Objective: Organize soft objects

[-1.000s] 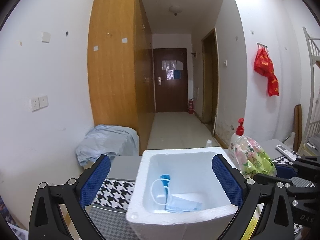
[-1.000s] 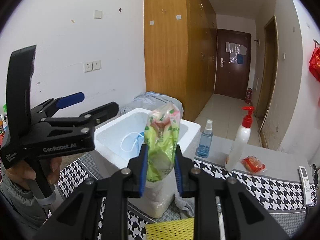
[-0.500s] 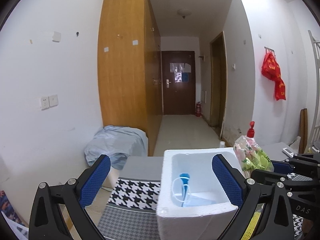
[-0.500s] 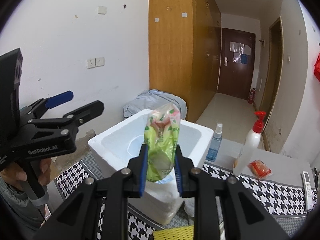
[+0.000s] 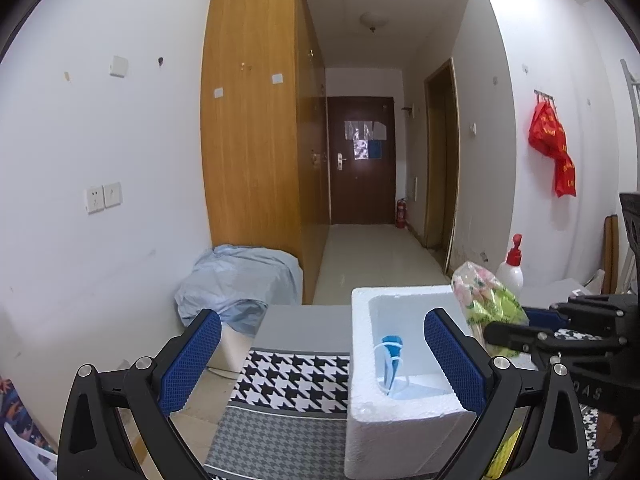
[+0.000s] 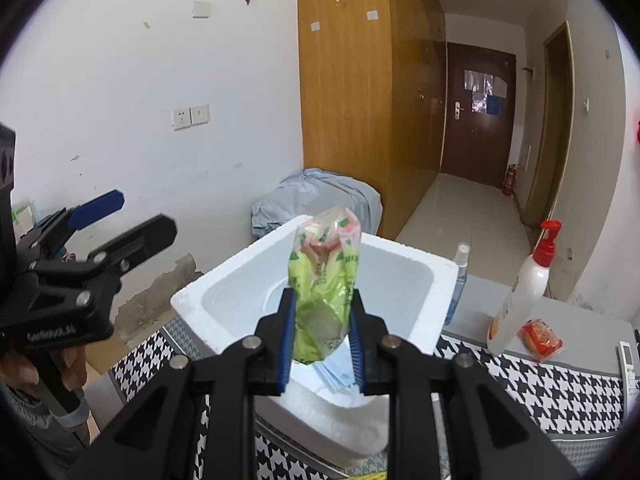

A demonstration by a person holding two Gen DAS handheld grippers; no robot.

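Observation:
My right gripper is shut on a green and pink plastic packet and holds it upright over the white foam box. The same packet shows at the box's right rim in the left wrist view. A blue face mask lies inside the foam box. My left gripper is open with nothing between its blue pads; the box's left wall sits between its fingers in the view. In the right wrist view the left gripper hangs left of the box, held by a hand.
A houndstooth cloth covers the table. Right of the box stand a spray bottle and a red-capped pump bottle, with a red packet and a remote. A grey-blue covered bundle sits on the floor by the wardrobe.
My right gripper has carried the packet forward, from in front of the box to over its opening. My left gripper has drifted left, so the box now sits to the right in its view.

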